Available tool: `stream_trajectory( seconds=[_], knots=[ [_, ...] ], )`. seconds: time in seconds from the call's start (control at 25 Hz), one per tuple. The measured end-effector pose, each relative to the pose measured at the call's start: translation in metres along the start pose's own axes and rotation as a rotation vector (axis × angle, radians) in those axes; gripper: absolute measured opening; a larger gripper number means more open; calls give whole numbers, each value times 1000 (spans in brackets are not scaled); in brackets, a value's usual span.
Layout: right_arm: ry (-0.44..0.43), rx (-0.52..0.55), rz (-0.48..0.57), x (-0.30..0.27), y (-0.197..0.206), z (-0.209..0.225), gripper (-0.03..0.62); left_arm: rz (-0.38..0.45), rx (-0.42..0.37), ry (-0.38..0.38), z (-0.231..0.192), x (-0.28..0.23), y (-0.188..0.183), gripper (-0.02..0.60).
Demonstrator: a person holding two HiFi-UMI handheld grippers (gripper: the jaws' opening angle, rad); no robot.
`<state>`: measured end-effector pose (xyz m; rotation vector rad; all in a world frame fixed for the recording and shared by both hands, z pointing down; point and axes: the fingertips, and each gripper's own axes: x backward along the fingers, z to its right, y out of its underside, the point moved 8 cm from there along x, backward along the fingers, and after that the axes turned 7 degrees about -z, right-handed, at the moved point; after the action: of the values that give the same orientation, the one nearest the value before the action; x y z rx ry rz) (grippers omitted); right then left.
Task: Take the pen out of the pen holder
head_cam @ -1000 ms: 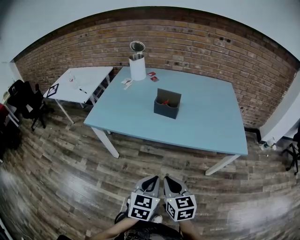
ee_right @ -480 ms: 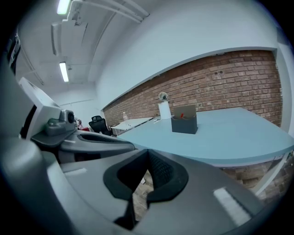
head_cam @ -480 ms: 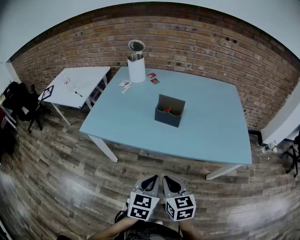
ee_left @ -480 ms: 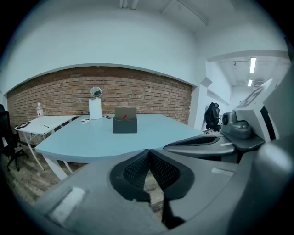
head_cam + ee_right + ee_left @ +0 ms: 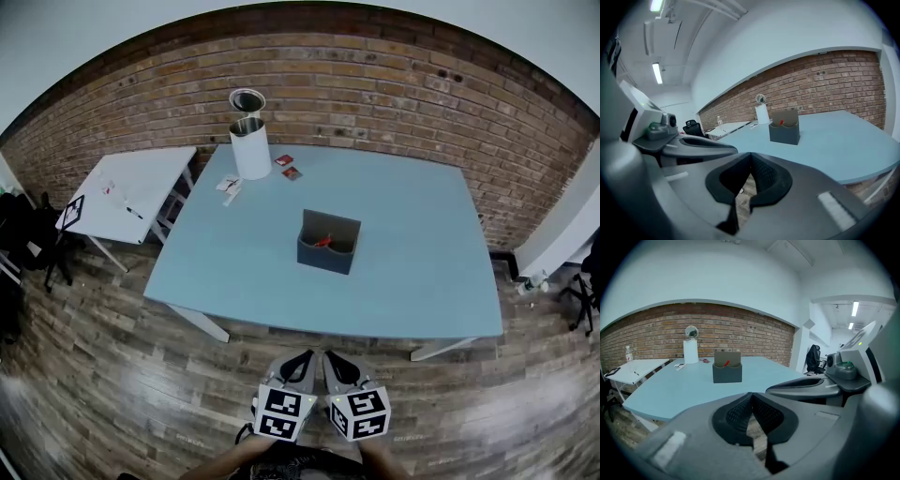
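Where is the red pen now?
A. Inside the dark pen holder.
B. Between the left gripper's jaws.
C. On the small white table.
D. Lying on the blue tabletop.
A: the red pen pokes out of the dark pen holder on the blue table.

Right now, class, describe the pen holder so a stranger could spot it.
Find the blue table by the brick wall. Near its middle stands the pen holder, a dark box with a red pen inside, unlike the white cylinder at the back.
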<state>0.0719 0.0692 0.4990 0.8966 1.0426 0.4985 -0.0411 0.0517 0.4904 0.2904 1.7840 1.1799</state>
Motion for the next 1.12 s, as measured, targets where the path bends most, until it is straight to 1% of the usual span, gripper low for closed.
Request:
stream_trajectory(
  seconds=[0.36, 0.64, 0.96, 1.12],
  knots=[
    [43, -18, -7, -36, -31, 11, 3, -7, -15, 48, -38, -29, -28, 2],
    [89, -28, 12, -56, -53, 18, 3, 0, -38, 92, -60, -47, -47, 2],
    [142, -53, 51, -80, -75, 20, 3, 11, -61, 133, -87, -57, -58, 2],
    [159, -48, 59, -89, -85, 17, 3, 19, -54, 140, -101, -63, -62, 2]
  ],
)
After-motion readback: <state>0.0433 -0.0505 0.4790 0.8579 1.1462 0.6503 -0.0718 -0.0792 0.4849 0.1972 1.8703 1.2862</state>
